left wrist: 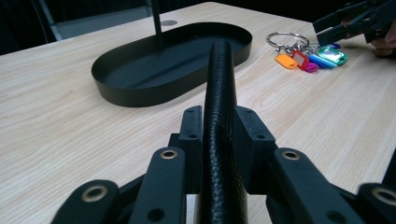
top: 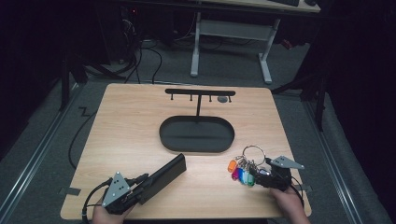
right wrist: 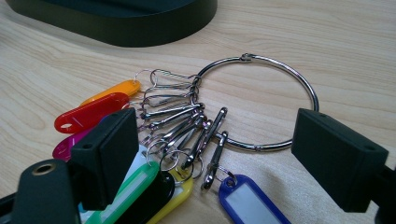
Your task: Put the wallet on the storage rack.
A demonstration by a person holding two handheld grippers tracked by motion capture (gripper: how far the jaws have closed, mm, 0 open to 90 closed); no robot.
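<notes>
Black wallet (left wrist: 219, 116) clamped in left tongs (left wrist: 218, 135) — right tongs (right wrist: 215, 154) wide open over keyring (right wrist: 261, 100).

**A dim lab or test room, staged for recording**

The place reads as a lab rather than a home. Beyond the left gripper (top: 140, 186) and the right gripper (top: 261, 175), a lone wooden table (top: 130, 121) stands on grey carpet (top: 224, 77). Past the table's far edge sits a white-legged desk (top: 266, 56), with loose cables (top: 140, 56) trailing across the floor to its left. Metal rails (top: 37, 154) run along the floor left of the left gripper and right of the right one. The surroundings are dark and bare.
</notes>
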